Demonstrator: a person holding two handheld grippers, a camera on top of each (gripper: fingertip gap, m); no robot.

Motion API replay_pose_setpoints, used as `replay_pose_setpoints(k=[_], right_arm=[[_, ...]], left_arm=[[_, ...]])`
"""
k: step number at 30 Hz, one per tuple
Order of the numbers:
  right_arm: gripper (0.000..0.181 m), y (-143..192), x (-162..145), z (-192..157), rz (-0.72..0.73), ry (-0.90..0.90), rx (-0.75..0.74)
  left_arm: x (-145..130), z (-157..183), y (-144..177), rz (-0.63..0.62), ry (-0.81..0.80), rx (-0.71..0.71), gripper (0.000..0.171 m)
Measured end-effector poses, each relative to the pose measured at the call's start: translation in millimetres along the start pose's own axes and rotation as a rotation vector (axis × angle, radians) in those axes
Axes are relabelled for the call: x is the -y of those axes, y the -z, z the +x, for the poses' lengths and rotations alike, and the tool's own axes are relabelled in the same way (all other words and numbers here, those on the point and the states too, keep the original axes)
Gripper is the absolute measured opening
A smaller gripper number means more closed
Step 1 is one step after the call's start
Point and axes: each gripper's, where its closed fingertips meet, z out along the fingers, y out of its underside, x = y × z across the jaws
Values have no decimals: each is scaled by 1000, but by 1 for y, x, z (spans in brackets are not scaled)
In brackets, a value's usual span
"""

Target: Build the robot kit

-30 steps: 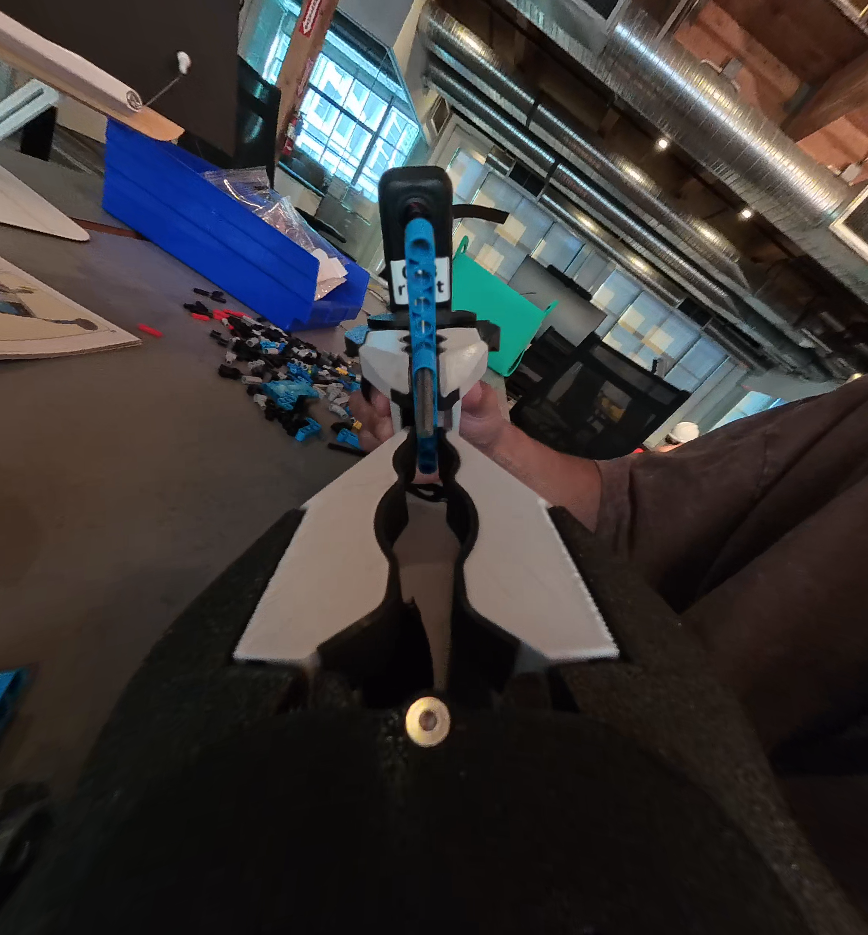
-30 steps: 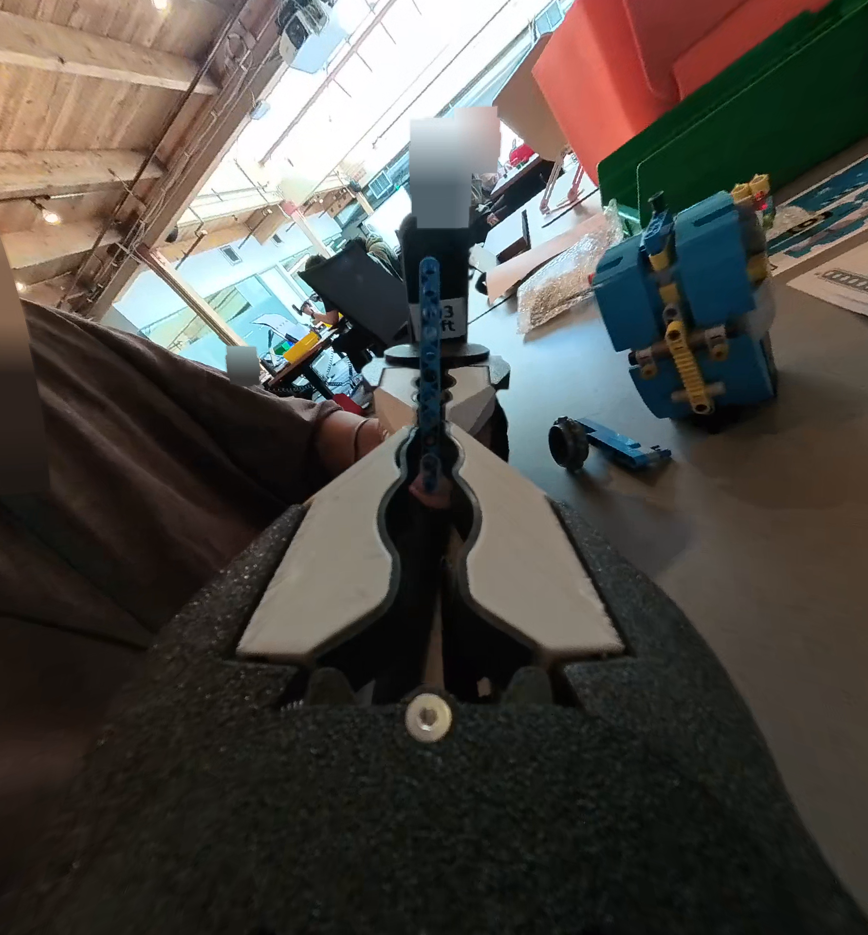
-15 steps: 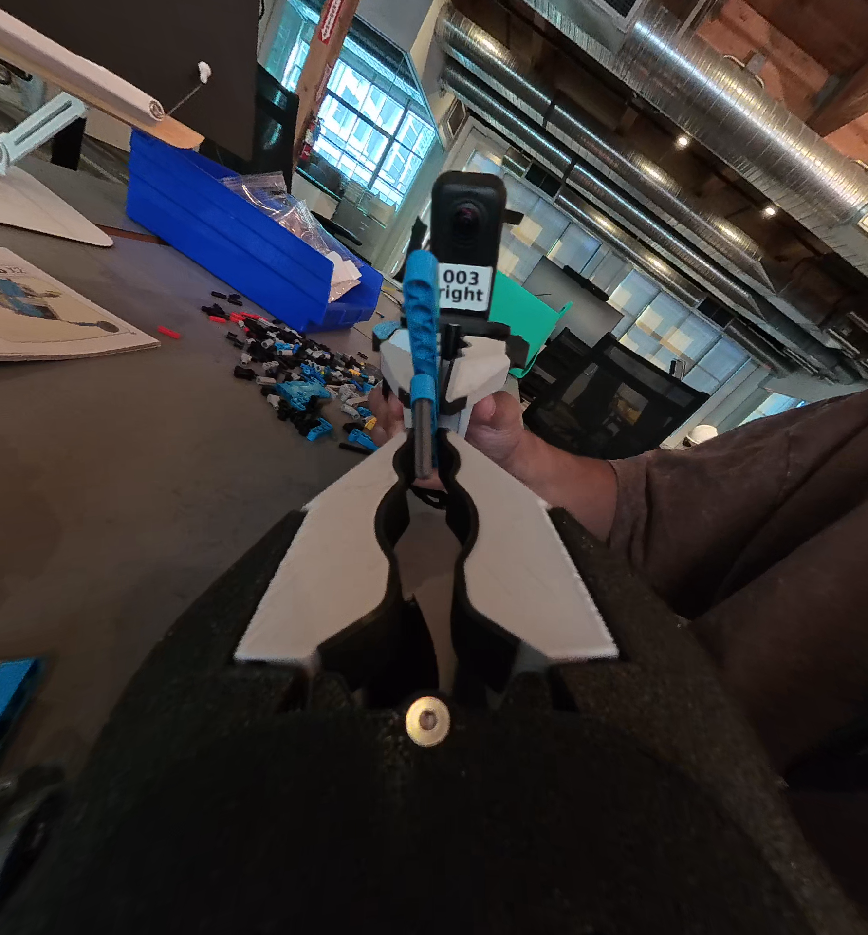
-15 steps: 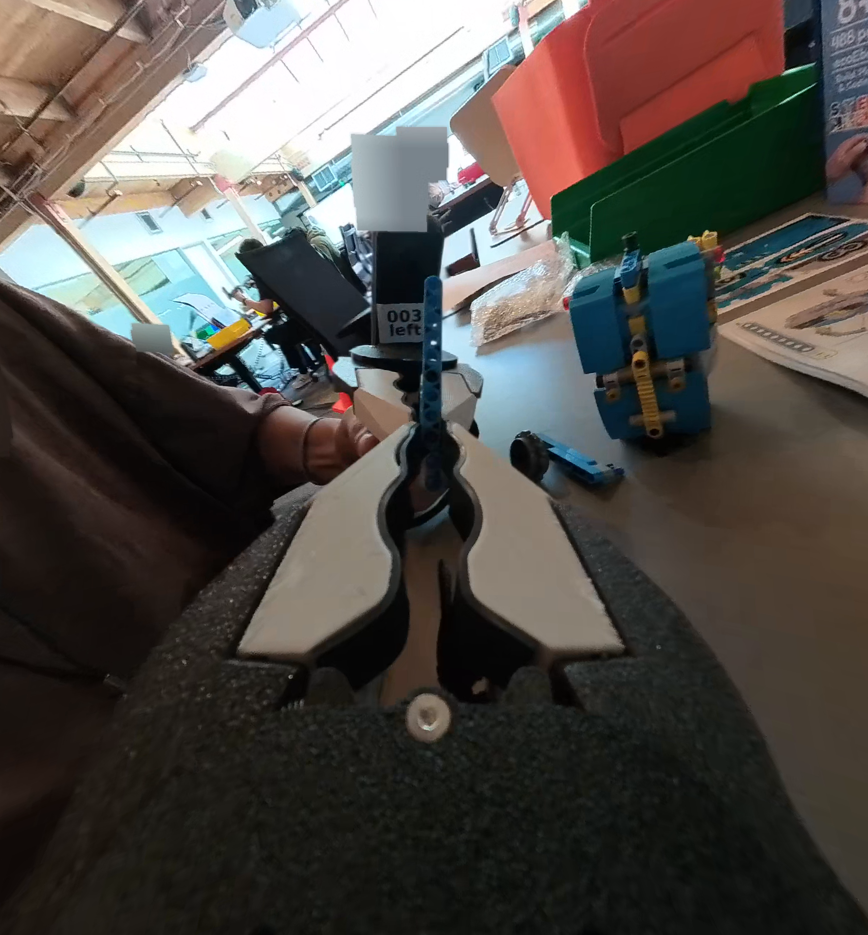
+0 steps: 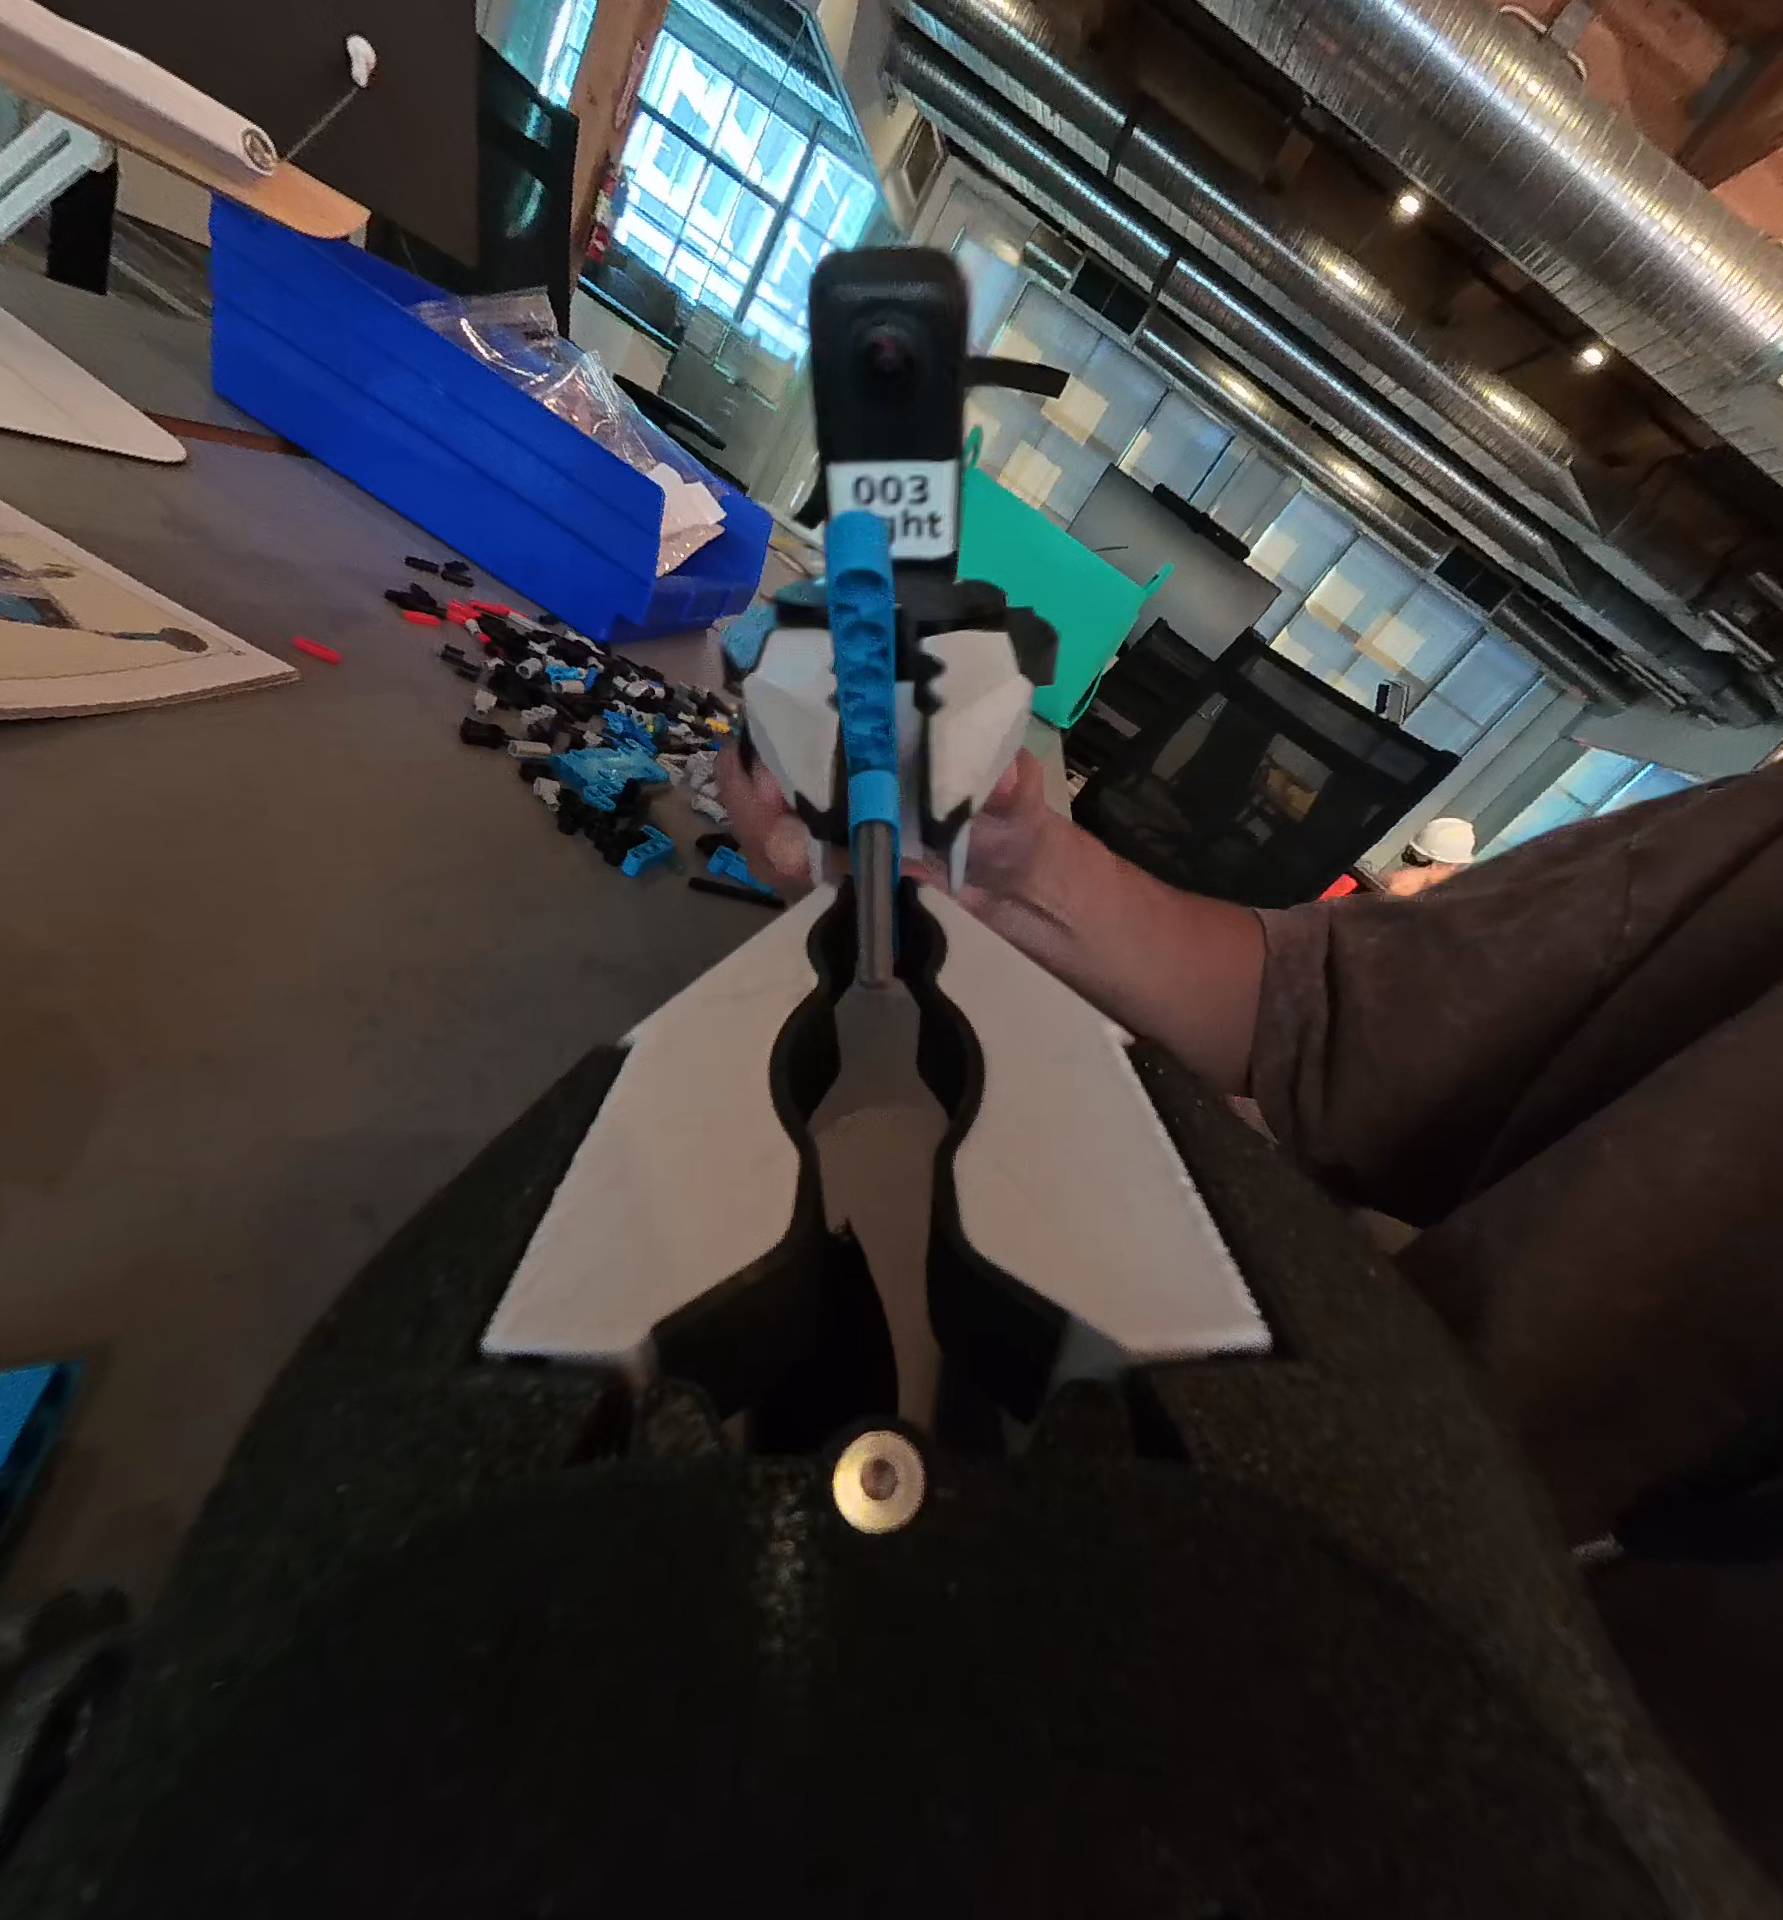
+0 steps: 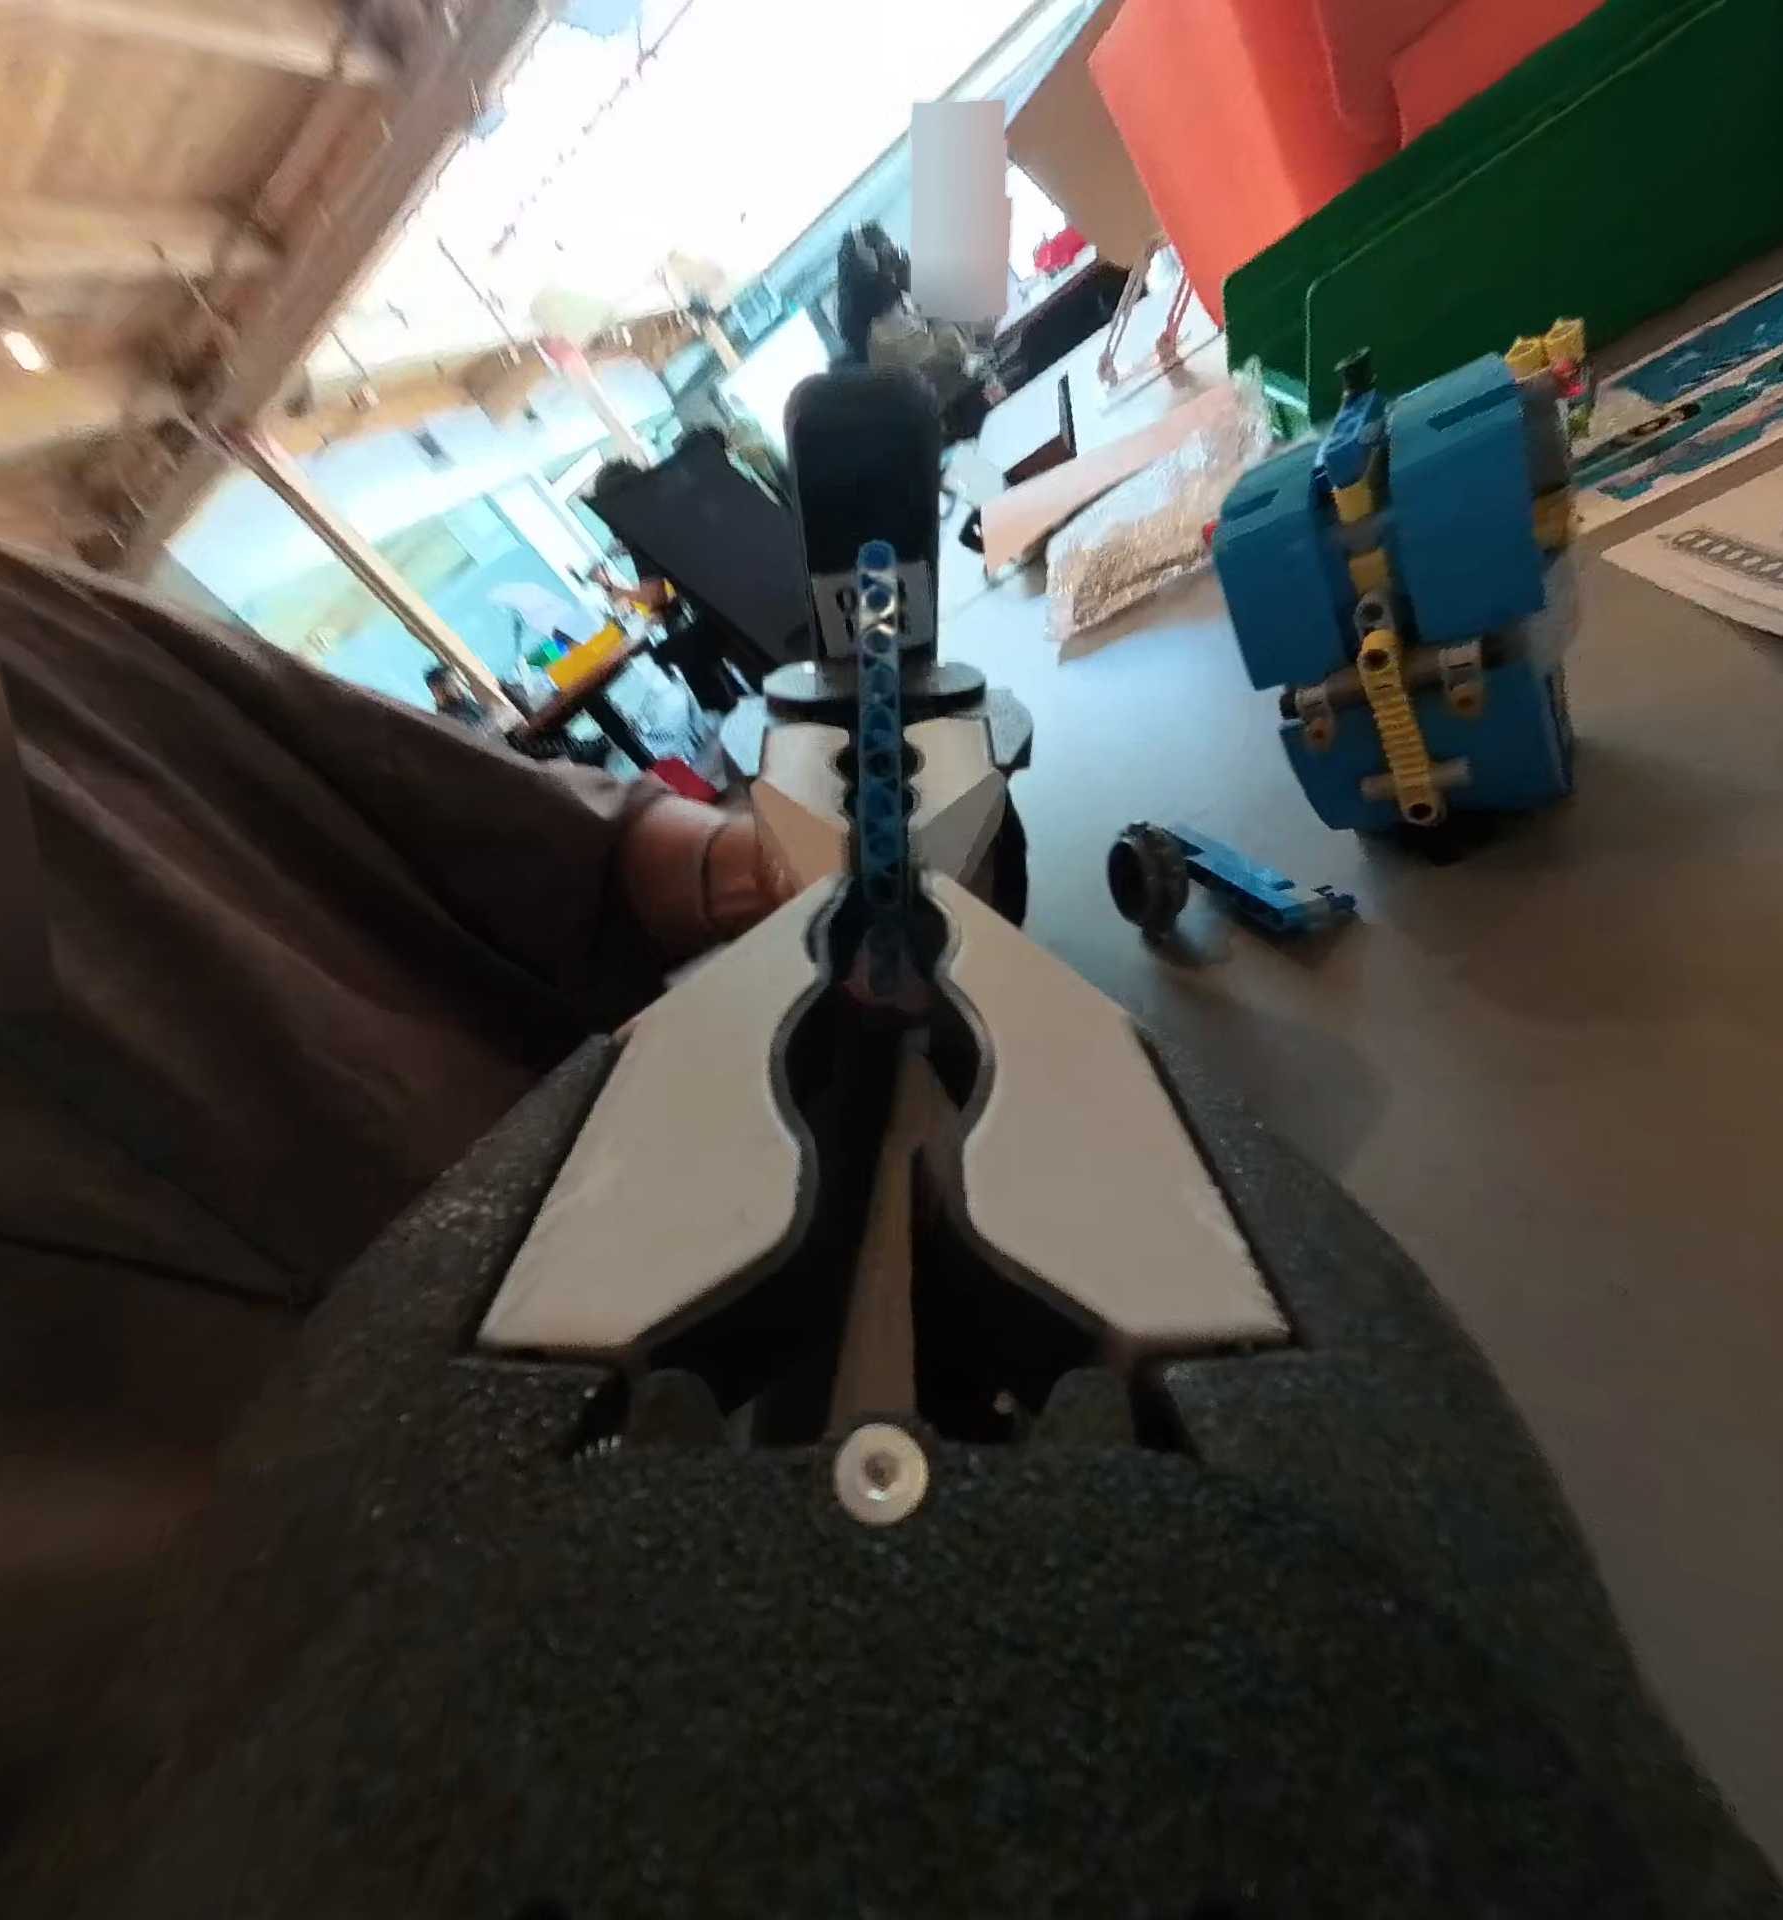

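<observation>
Facing each other above the grey table (image 5: pixel 243 987), our grippers meet tip to tip. Our left gripper (image 5: pixel 874 914) pinches a dark axle (image 5: pixel 874 925) that enters the blue beam (image 6: pixel 879 748), which our right gripper (image 6: pixel 882 914) clamps upright. Loose small parts (image 5: pixel 596 727) lie before the blue bin (image 5: pixel 430 447); a blue model (image 6: pixel 1406 623) stands near the right gripper.

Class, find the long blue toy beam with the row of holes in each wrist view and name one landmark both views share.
Left wrist view: the blue beam stands upright at centre, above the dark grey axle at the left gripper tips.
Right wrist view: the beam rises at centre from the right gripper.
Shared landmark: the grey tabletop.
</observation>
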Motion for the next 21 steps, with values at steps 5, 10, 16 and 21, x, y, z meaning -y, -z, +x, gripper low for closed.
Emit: replay_pose_setpoints(k=[5, 10, 16, 21], right_arm=[[17, 5, -14, -2, -126, 149, -64], [7, 5, -13, -9, -130, 132, -8], [8, 3, -14, -11, -102, 113, 21], [7, -5, -6, -9, -41, 107, -2]], left_arm=[[-6, 3, -3, -35, -19, -10, 7], [-12, 8, -7, -66, -57, -20, 7], [-9, 11, -6, -46, -53, -37, 6], [-3, 10, -4, -14, -50, -24, 6]])
